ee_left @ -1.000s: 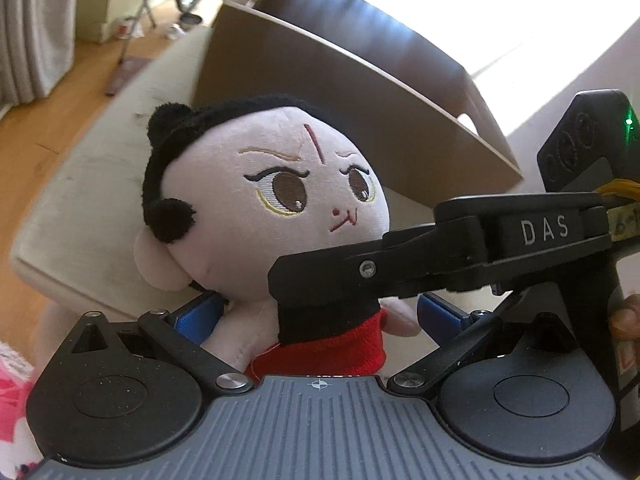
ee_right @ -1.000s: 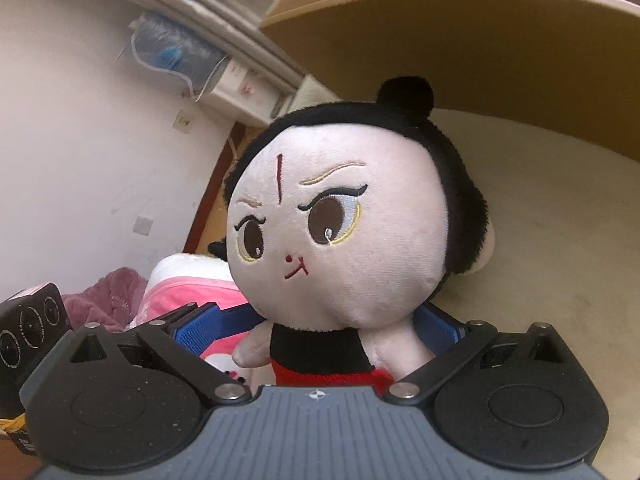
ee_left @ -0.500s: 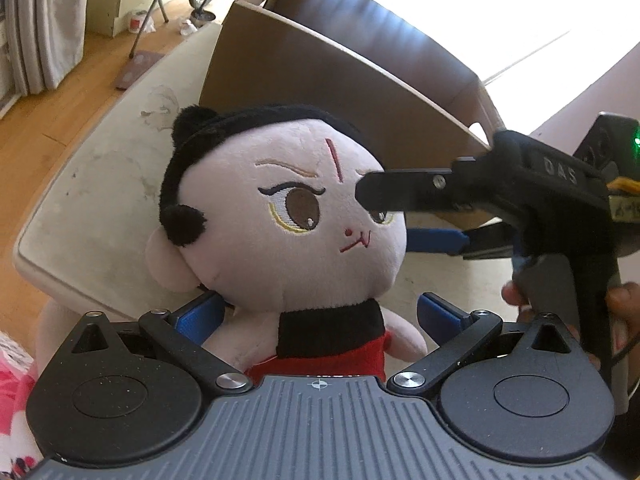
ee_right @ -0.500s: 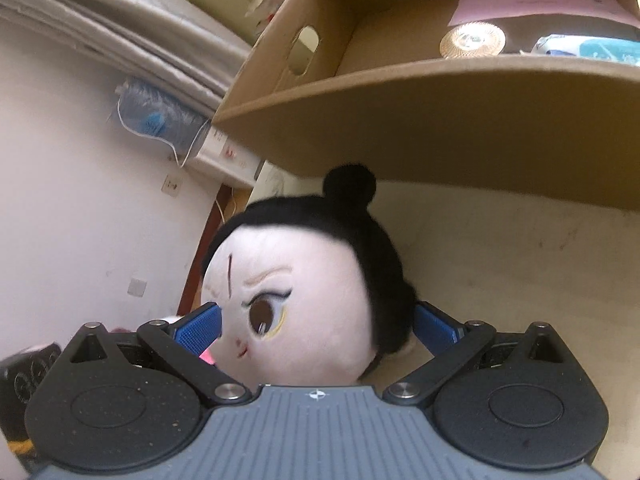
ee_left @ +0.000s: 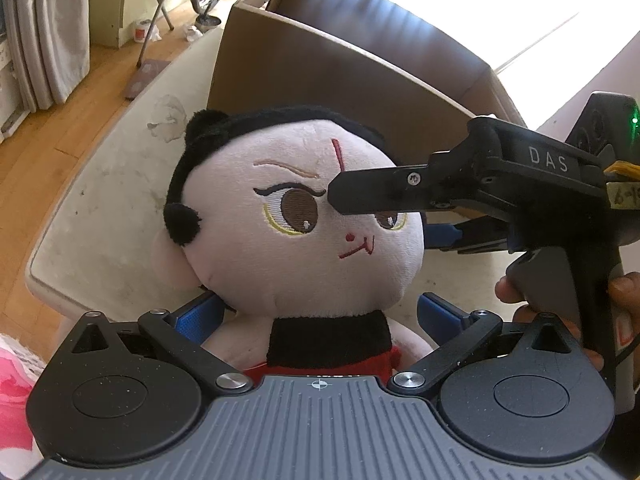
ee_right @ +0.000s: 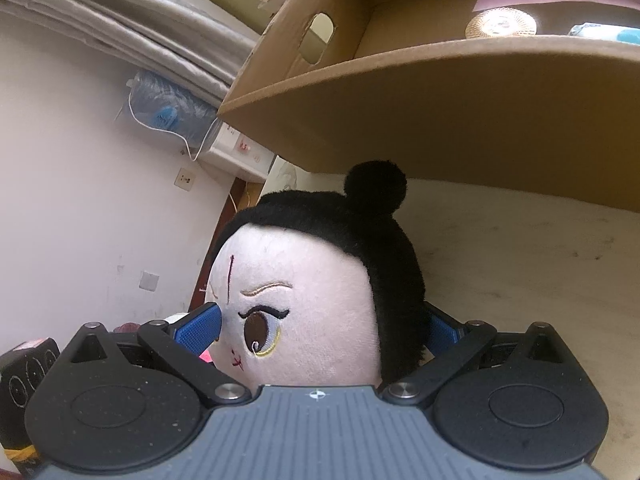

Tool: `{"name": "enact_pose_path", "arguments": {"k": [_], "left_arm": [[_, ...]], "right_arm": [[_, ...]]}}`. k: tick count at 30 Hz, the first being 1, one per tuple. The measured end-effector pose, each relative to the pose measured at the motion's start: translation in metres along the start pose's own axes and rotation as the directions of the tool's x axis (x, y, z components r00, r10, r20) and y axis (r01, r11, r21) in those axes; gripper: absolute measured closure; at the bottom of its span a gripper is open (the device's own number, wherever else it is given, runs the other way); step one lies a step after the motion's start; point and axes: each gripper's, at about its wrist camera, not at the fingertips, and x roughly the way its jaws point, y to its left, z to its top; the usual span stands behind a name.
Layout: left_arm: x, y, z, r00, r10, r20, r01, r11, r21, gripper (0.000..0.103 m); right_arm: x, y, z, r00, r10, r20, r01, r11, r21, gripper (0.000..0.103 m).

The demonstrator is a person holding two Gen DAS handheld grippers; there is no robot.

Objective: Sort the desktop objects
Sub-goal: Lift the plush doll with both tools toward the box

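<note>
Shifting from the doll's neck up to its head, the right gripper [ee_right: 320,328] now has its blue pads [ee_right: 200,330] set wide on either side of the plush doll [ee_right: 304,304], one at the face and one at the black hair; whether they press the plush cannot be told. A second ago its finger lay across the doll's collar. The left gripper [ee_left: 320,312] has its blue fingers spread at the doll's shoulders, close beside the body, and a firm squeeze cannot be confirmed there either. The doll sits near the front edge of the tabletop [ee_left: 100,208], just before the near wall of the cardboard box [ee_right: 460,112], which already holds a round woven item [ee_right: 500,24]. The regrasp at the head suggests the lift into the box comes next.
</note>
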Motion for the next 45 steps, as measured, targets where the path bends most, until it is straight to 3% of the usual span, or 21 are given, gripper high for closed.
{"name": "enact_pose_path", "arguments": {"k": [18, 36, 45], "left_arm": [[0.006, -0.007, 0.001, 0.999, 0.054, -0.001, -0.054, 0.998, 0.030, 0.000], [0.009, -0.005, -0.002, 0.998, 0.069, 0.017, -0.069, 0.997, 0.017, 0.000], [-0.004, -0.004, 0.000, 0.995, 0.082, 0.051, -0.082, 0.997, -0.003, 0.000]], "right_arm": [[0.008, -0.011, -0.010, 0.998, 0.064, -0.009, -0.063, 0.996, 0.056, 0.000], [-0.008, 0.002, -0.016, 0.999, 0.031, -0.024, -0.030, 0.999, 0.042, 0.000], [-0.019, 0.002, -0.024, 0.994, 0.102, -0.029, -0.100, 0.992, 0.073, 0.000]]}}
